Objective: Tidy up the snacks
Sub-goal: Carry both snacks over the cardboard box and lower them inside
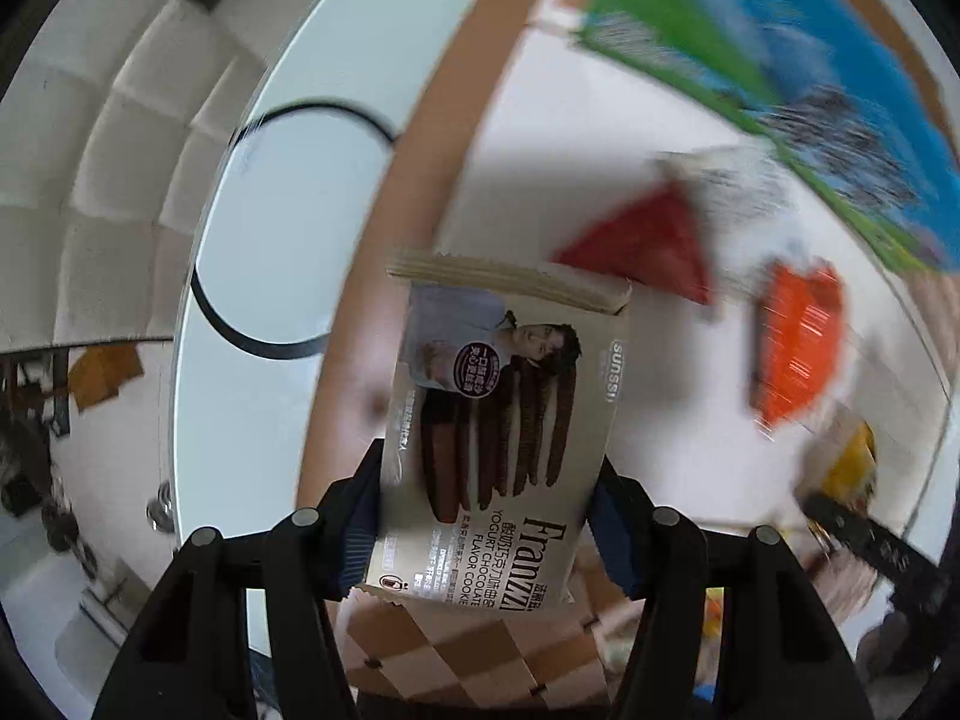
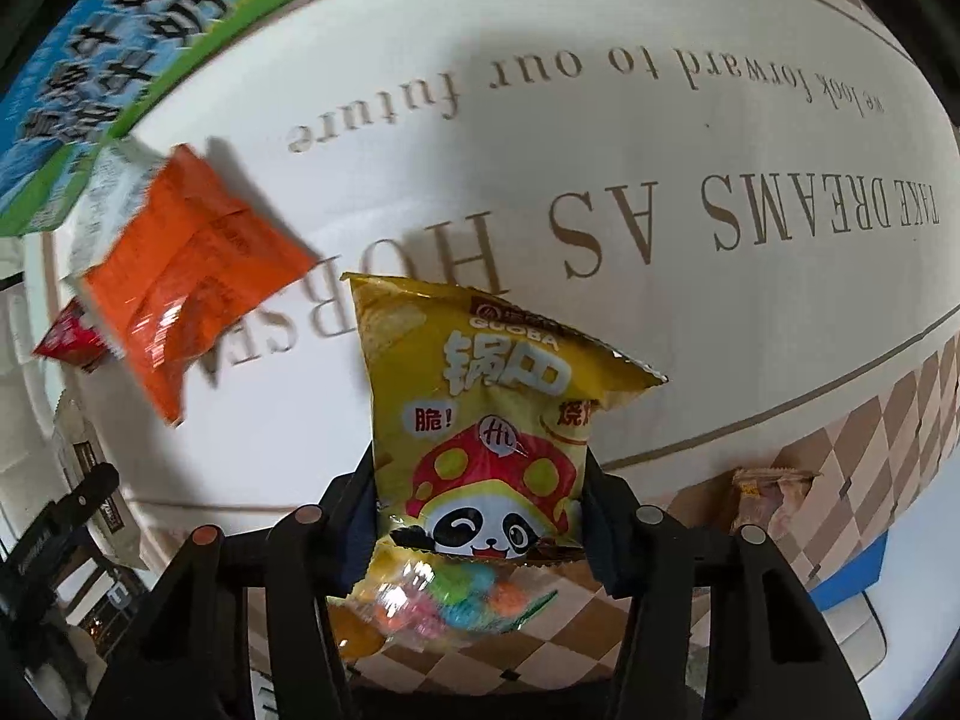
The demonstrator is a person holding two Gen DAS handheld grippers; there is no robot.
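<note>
Mostly glossy, crinkled, rectangular snack packets (image 2: 480,420)

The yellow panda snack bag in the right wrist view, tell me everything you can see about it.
The yellow panda snack bag is a glossy foil-like pouch with crimped, serrated end seams. It is printed with a winking panda under a red mushroom cap with yellow spots, white Chinese characters and the word GUOBA. It looks puffed and unopened. The right gripper has it clamped between its fingers near the lower end, the top pointing away over the white tablecloth. A clear packet of coloured candies shows beneath it.
</note>
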